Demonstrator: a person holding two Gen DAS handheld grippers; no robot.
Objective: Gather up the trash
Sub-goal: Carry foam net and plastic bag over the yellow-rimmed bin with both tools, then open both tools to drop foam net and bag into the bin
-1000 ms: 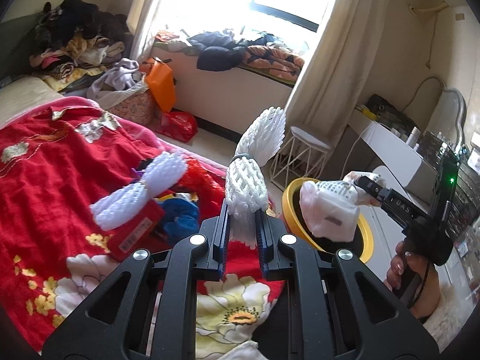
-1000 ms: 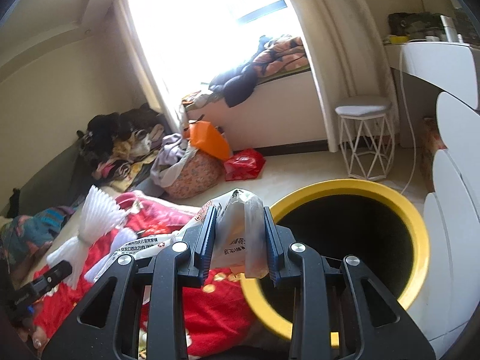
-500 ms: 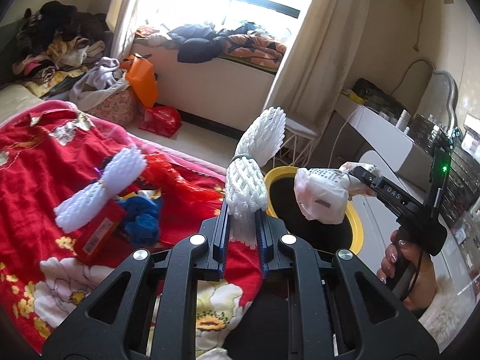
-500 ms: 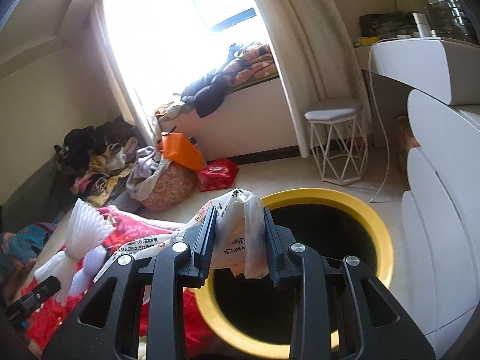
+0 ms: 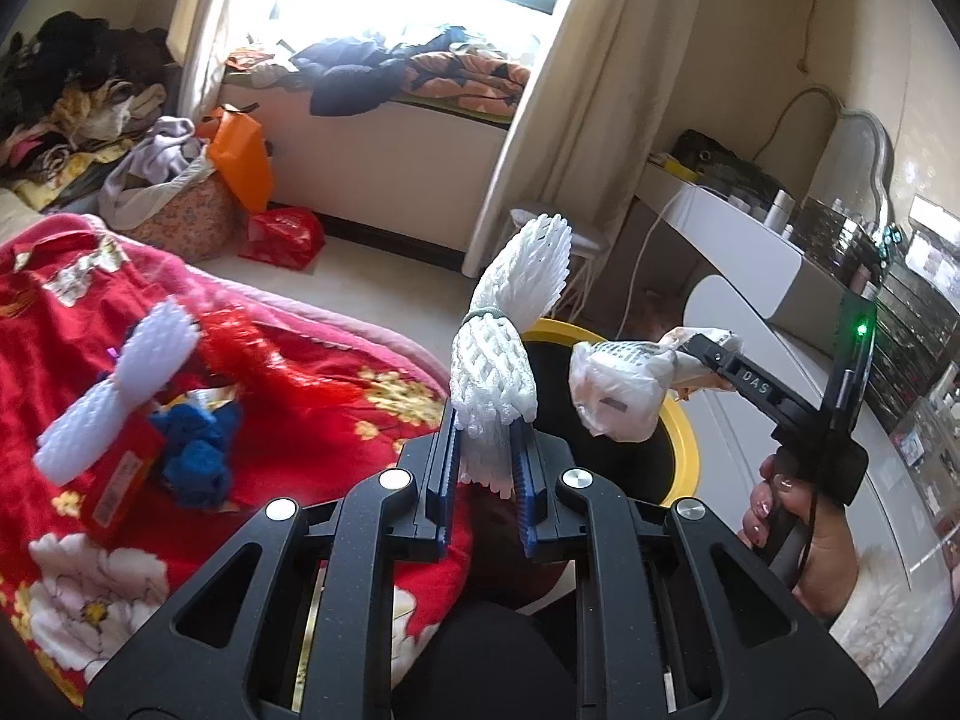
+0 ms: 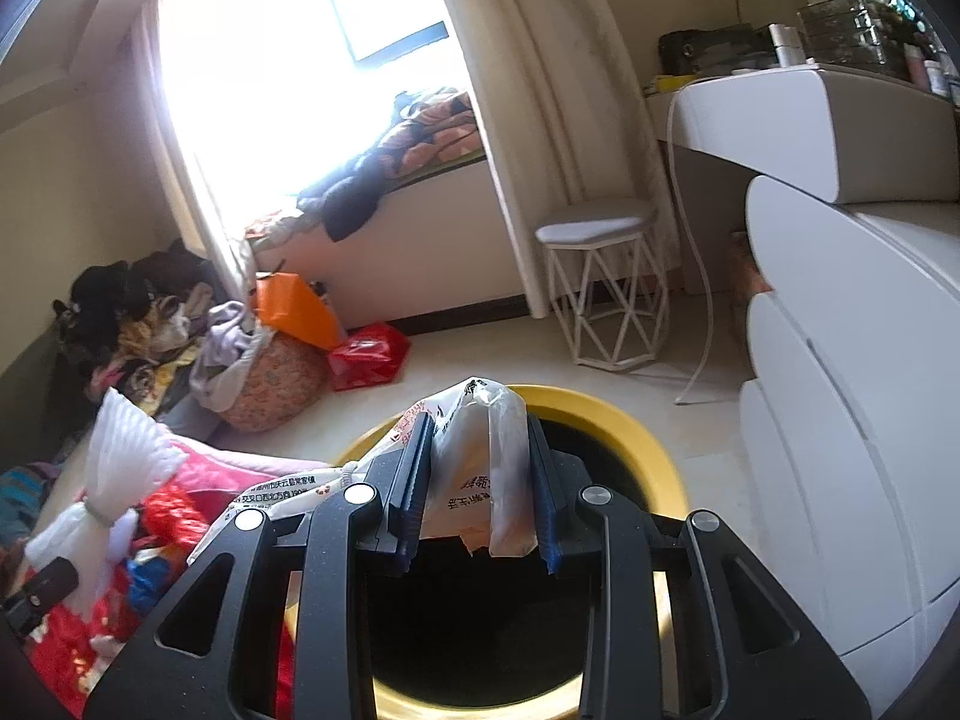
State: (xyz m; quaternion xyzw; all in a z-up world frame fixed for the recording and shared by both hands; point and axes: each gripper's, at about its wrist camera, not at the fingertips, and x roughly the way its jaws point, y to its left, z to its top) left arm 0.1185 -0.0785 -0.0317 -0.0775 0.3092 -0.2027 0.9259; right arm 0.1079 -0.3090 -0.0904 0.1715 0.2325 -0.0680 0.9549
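Note:
My left gripper [image 5: 485, 450] is shut on a white foam fruit net [image 5: 501, 354] tied with a band, held upright near the rim of the yellow trash bin [image 5: 681, 438]. My right gripper [image 6: 477, 480] is shut on a crumpled printed plastic bag [image 6: 480, 468], held over the bin's dark opening [image 6: 654, 462]. In the left wrist view the bag [image 5: 618, 387] hangs from the right gripper [image 5: 699, 354] above the bin. The left-held net also shows in the right wrist view [image 6: 117, 468].
A red floral blanket [image 5: 312, 378] carries another white foam net [image 5: 120, 390], a red packet [image 5: 117, 480] and blue crumpled trash [image 5: 195, 444]. A white stool [image 6: 600, 282], white drawers [image 6: 840, 420] and a dressing table stand near the bin. Clothes piles and bags lie by the window.
Both grippers moved toward the bin. The bag now hangs directly over the bin opening, and the foam net has come closer to the bin's rim.

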